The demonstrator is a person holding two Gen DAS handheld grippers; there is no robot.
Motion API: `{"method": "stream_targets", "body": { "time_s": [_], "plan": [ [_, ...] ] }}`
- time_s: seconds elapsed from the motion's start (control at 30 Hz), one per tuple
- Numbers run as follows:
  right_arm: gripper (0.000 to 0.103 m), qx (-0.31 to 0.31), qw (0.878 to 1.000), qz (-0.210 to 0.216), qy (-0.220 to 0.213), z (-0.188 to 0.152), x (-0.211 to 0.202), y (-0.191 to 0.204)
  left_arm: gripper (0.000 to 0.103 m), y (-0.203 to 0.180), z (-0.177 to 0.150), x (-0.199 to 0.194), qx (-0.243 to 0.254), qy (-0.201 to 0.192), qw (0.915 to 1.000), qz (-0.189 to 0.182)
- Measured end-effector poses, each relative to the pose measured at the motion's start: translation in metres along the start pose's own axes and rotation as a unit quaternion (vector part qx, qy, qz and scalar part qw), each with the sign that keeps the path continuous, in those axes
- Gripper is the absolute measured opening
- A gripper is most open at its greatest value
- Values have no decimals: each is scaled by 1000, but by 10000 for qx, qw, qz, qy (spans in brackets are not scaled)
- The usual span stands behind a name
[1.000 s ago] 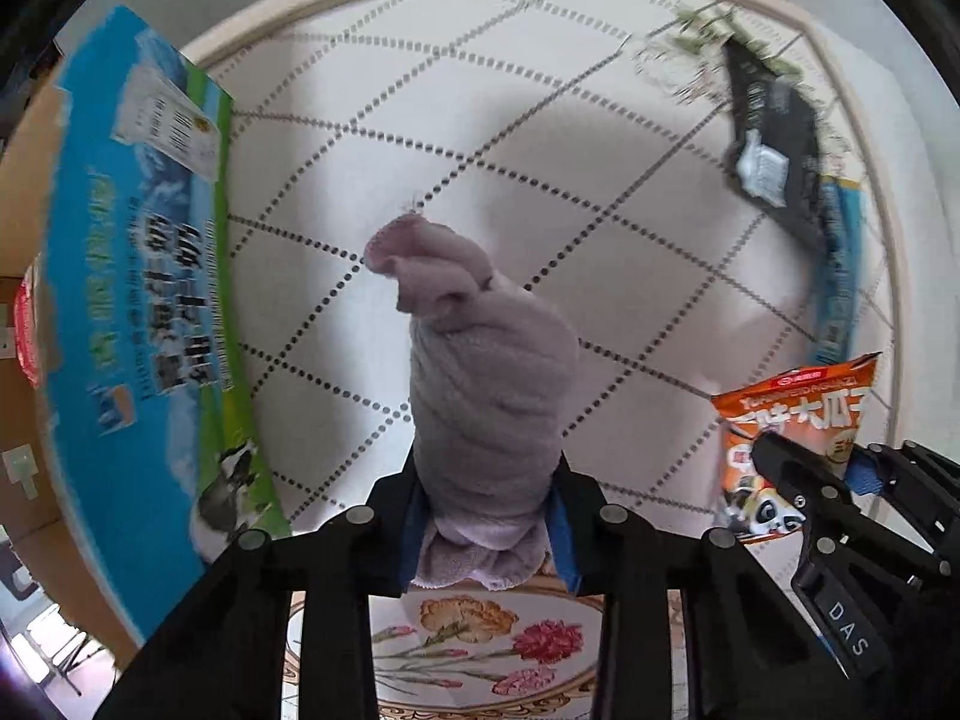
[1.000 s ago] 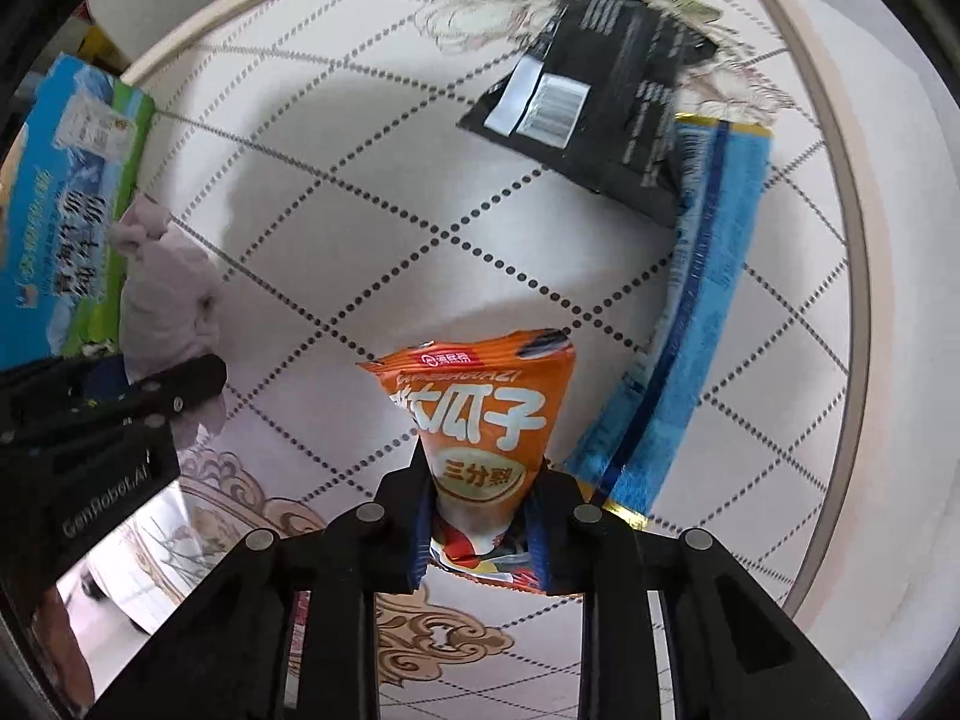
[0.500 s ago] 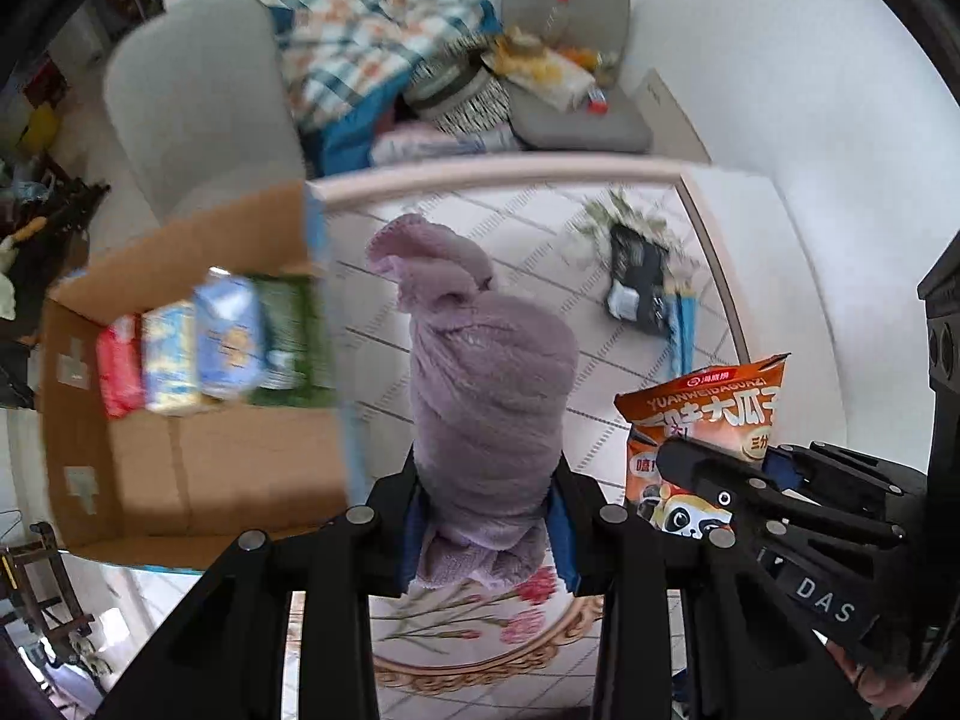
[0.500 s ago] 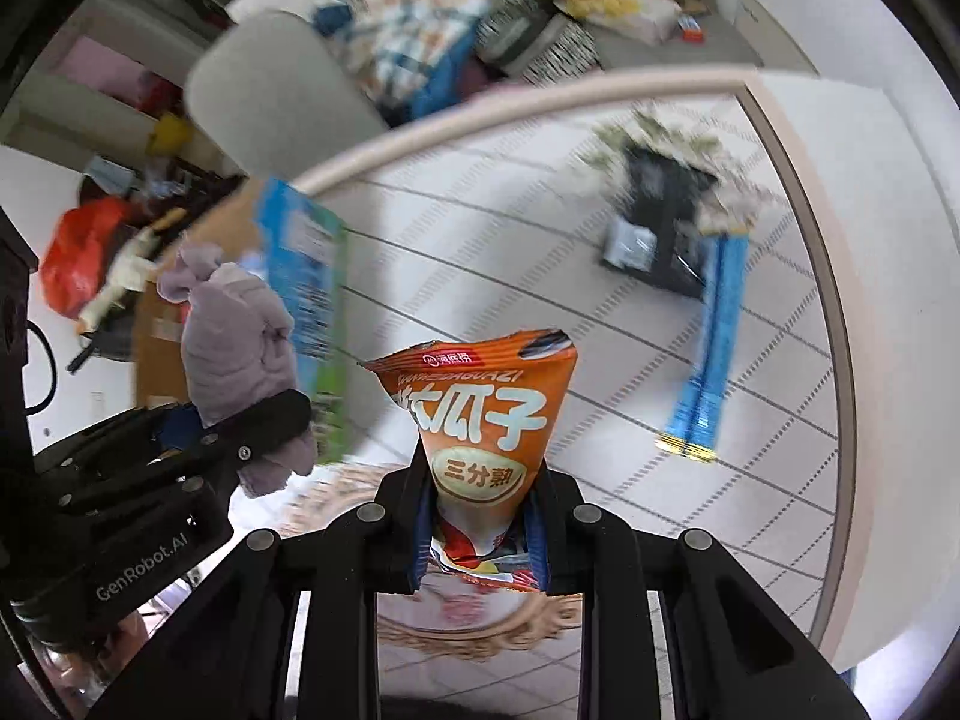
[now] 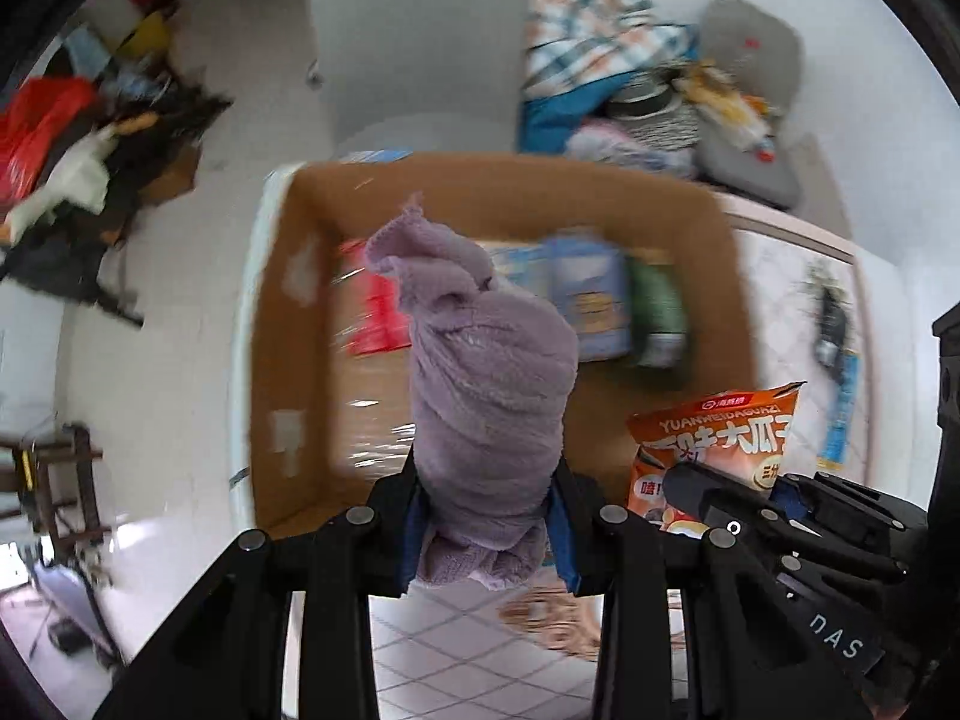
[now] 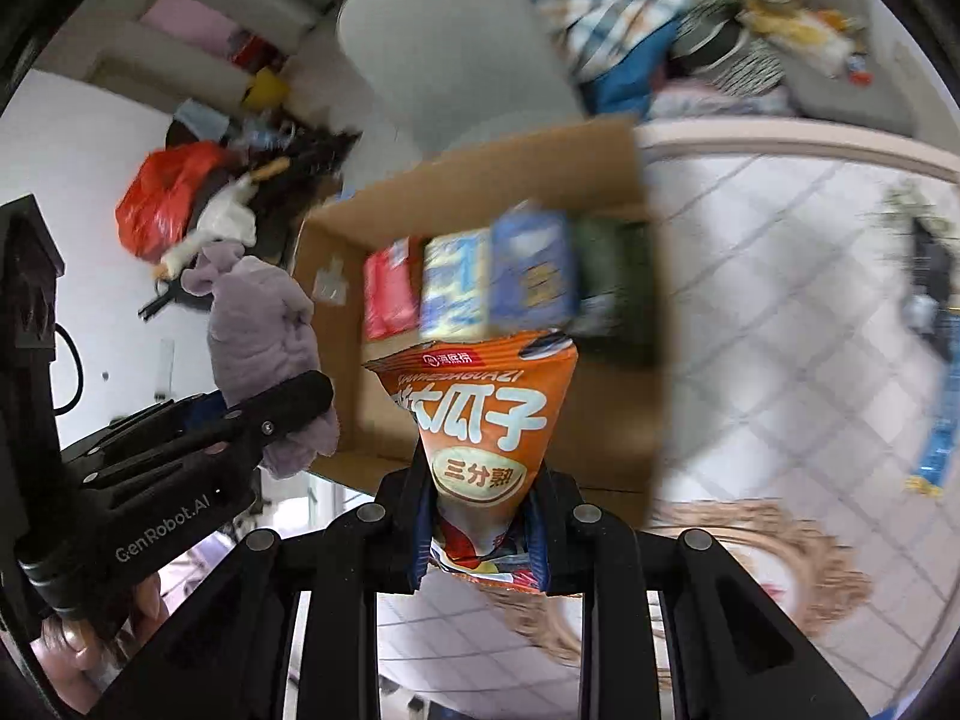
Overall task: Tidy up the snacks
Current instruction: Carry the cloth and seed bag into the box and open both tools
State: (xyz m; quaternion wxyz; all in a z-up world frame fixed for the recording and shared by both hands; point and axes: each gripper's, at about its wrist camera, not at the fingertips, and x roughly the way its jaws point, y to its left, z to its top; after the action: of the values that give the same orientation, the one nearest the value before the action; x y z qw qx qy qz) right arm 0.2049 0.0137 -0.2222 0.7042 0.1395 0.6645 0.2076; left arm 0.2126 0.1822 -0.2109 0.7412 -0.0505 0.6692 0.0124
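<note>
Cluttered floor, a grey chair and heaped clothes fill the background beyond a tiled mat with a gold floral border. Nearer in, the right gripper (image 6: 480, 534) is closed tight on the lower end of an orange snack bag (image 6: 477, 414), whose long axis runs straight out along the fingers toward the cardboard box (image 6: 645, 276). The left gripper (image 5: 486, 531) is likewise clamped shut, on a rolled purple cloth (image 5: 480, 384) that stands up between its fingers and points the same way. The box lies directly ahead of and below both grippers, open side up, with a row of packets (image 6: 480, 288) already standing along its far wall: red, pale blue, darker blue and green. Free cardboard floor shows in front of that row, under the orange bag. Both grippers look about equally near, the right one centred on the gap. Off to the right, a dark packet (image 5: 831, 324) and a blue wrapper (image 5: 843, 414) lie on the mat, not yet sorted.
</note>
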Motion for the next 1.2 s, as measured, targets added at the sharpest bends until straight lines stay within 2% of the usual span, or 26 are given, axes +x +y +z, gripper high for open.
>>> {"method": "stream_targets", "body": {
  "time_s": [0.17,0.37,0.53,0.63,0.7,0.73,0.77,0.87,0.93,1.0,1.1,1.13,1.2],
  "plan": [
    [27,-136,9993,-122,333,14,74,39,31,57,6,45,-323,489,9983,-36],
    [27,-41,9980,-176,611,24,143,55,31,88,12,81,-418,944,9945,-194],
    [27,73,9974,-47,721,28,177,55,34,92,16,96,-410,1159,9921,-233],
    [30,136,9963,62,841,30,192,52,34,90,16,95,-405,1137,9925,-203],
    [35,171,9960,74,877,31,196,50,34,91,17,93,-424,1133,9924,-211],
    [43,196,9959,51,879,32,193,48,35,91,16,92,-452,1146,9922,-214],
    [53,228,9960,33,866,32,190,45,37,90,16,91,-464,1151,9920,-226],
    [70,229,9964,8,822,34,183,41,45,88,15,86,-452,1116,9922,-314],
    [70,169,9969,-63,767,36,172,43,52,84,12,79,-428,1039,9931,-339],
    [70,105,9974,-149,694,36,162,43,73,80,9,71,-388,921,9945,-315],
    [78,-22,9977,-347,576,33,142,43,87,77,5,62,-326,749,9964,-242],
    [83,-60,9978,-398,523,32,135,43,90,76,3,59,-325,725,9965,-244],
    [85,-144,9971,-617,411,28,123,42,95,76,-1,55,-314,635,9972,-244]
  ]
}}
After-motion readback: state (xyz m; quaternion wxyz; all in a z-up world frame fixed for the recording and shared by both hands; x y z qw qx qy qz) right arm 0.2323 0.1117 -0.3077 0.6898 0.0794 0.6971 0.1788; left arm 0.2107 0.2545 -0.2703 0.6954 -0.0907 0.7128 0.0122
